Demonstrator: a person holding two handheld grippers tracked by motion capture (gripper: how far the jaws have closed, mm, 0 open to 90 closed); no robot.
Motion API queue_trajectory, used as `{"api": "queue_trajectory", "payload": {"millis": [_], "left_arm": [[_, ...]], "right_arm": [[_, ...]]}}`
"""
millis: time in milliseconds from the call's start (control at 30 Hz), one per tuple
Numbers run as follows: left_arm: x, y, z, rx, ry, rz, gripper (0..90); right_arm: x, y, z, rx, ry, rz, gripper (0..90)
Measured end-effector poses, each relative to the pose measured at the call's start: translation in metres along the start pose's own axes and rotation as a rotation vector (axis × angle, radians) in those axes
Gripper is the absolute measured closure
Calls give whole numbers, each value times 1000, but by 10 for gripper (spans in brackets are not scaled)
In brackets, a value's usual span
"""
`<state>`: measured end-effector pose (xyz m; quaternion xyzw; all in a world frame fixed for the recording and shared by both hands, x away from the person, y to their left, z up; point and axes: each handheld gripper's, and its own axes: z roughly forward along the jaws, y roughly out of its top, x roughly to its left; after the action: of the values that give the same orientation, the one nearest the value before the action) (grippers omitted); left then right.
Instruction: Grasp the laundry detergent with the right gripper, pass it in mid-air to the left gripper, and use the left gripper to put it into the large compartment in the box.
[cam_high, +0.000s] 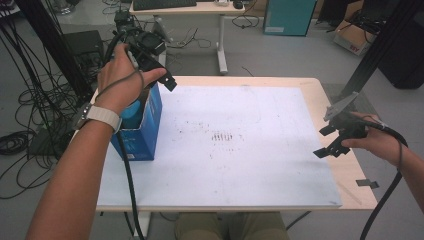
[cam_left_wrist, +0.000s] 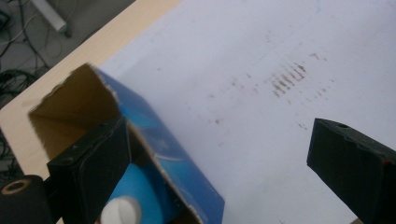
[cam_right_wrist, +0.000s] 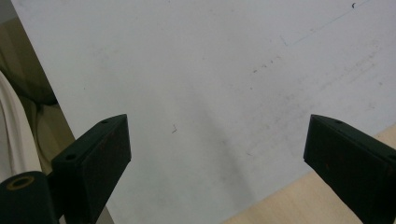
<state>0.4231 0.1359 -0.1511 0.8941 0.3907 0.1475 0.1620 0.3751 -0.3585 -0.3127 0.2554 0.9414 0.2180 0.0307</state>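
Observation:
An open-topped blue cardboard box (cam_high: 148, 125) stands at the left edge of the white mat (cam_high: 240, 150). Inside it sits a light-blue round container (cam_left_wrist: 140, 191) with a white cap (cam_left_wrist: 120, 211). My left gripper (cam_high: 162, 75) hovers above the box's far end, open. In the left gripper view one black jaw hangs over the box opening and the other over the mat, with nothing pressed between them (cam_left_wrist: 219, 163). My right gripper (cam_high: 325, 141) is held at the mat's right edge, jaws wide apart over bare mat (cam_right_wrist: 217, 158), holding nothing.
The wooden table (cam_high: 350, 175) shows around the mat, with a bit of black tape (cam_high: 367, 183) near its right front corner. Beyond the table are a desk (cam_high: 200, 7), a teal cabinet (cam_high: 290, 15) and a cardboard box (cam_high: 352, 37). Cables (cam_high: 30, 100) cover the floor at the left.

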Motion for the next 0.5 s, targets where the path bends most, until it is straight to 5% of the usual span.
{"api": "queue_trajectory", "payload": {"millis": [500], "left_arm": [[-47,24,13,-1,-64,241,70]], "right_arm": [[1,3,-3,-20,0,-20,76]]}}
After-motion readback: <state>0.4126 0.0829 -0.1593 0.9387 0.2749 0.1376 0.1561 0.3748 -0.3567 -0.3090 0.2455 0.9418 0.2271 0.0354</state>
